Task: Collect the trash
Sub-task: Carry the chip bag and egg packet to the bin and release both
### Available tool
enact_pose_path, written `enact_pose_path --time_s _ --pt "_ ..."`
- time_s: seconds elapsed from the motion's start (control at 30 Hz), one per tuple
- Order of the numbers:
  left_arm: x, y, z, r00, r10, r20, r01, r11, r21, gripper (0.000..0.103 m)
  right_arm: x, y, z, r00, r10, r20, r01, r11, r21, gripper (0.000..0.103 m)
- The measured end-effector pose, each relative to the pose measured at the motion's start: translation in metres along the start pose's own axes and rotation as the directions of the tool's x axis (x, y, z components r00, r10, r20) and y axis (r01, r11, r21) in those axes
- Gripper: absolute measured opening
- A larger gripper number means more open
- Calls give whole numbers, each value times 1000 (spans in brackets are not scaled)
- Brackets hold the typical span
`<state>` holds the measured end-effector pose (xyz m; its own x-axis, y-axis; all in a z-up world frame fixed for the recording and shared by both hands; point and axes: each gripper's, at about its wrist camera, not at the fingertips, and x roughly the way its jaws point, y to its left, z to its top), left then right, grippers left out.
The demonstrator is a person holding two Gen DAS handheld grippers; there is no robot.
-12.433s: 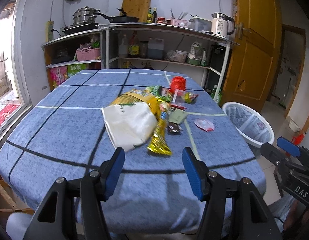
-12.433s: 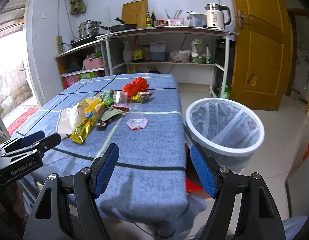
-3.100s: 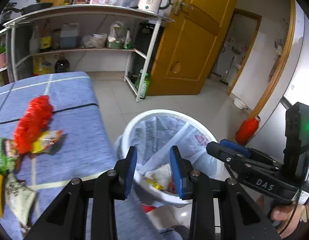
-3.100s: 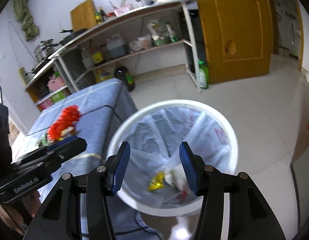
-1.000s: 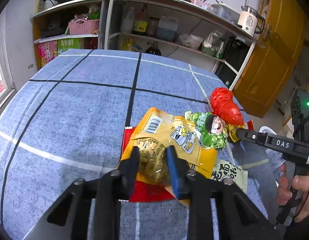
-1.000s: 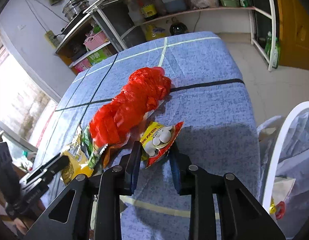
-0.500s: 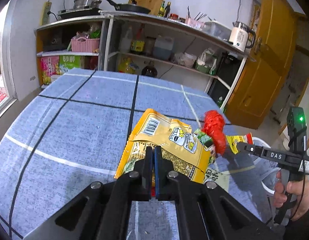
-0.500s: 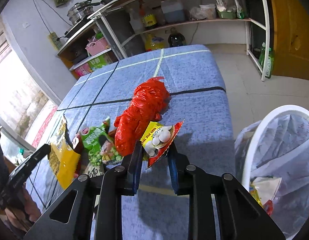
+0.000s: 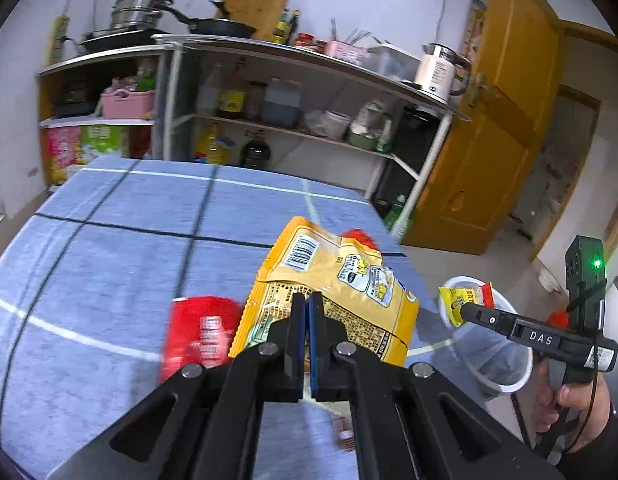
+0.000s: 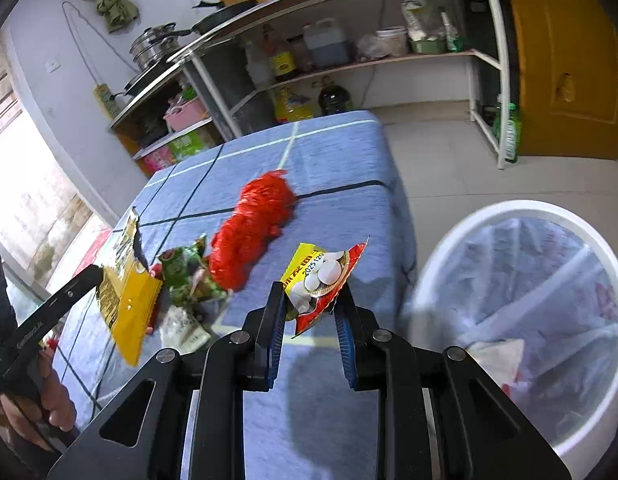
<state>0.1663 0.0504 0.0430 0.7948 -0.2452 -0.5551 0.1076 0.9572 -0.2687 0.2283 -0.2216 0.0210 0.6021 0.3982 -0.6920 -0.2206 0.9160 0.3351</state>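
My left gripper (image 9: pixel 307 304) is shut on a large yellow snack bag (image 9: pixel 341 280), which hangs lifted above the blue tablecloth (image 9: pixel 109 248); the right wrist view shows that bag (image 10: pixel 127 296) at the left gripper's tip. Between the pads of my right gripper (image 10: pixel 311 304) sits a small yellow-and-red packet (image 10: pixel 321 276), held clear of the table; it appears as well in the left wrist view (image 9: pixel 465 300). The white bin (image 10: pixel 521 300) with a clear liner stands right of the table. A red net bag (image 10: pixel 253 228), a green wrapper (image 10: pixel 185 272) and a red wrapper (image 9: pixel 201 328) lie on the cloth.
Metal shelves (image 9: pixel 269 92) with pots, bottles and a kettle stand behind the table. A yellow door (image 9: pixel 493 152) is at the right. A hand (image 9: pixel 569 400) holds the right gripper's handle. The bin holds some wrappers (image 10: pixel 497 356).
Both grippers have risen from the table with their wrappers. The yellow bag now hangs free, uncovering a red wrapper, and the small packet has moved right toward the bin.
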Motion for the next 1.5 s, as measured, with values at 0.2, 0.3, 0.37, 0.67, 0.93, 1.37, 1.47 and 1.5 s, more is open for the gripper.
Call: enact_pose_path --time_s 0.2,0.3,0.37,0.67,0.93,1.37,1.47,1.5 --pt "18 -48 4 997 -72 -26 73 996 53 1 -26 -34 -7 998 -48 32 47 998 41 25" --pt "29 -72 5 994 -102 -49 106 991 79 1 -38 -53 -12 996 -77 45 74 995 63 25" --pt "37 -87 4 991 -119 -63 125 987 99 1 -45 -63 -16 995 -89 51 85 993 76 25" --pt "77 -157 2 973 -186 -135 208 963 169 1 -67 -105 -28 987 -148 65 138 981 138 25" --pt "106 -206 -12 952 -223 -209 267 939 216 1 -68 -135 -35 984 -172 36 162 968 194 26" --pt "141 -228 -30 930 -219 -295 292 929 229 4 -61 -161 -43 970 -242 -9 237 943 233 48" --pt "142 -229 -32 927 -224 -302 300 925 235 4 -65 -163 -43 970 -243 6 234 942 239 53" --pt "141 -229 -31 926 -227 -302 303 924 232 4 -66 -162 -43 970 -243 9 234 943 239 53"
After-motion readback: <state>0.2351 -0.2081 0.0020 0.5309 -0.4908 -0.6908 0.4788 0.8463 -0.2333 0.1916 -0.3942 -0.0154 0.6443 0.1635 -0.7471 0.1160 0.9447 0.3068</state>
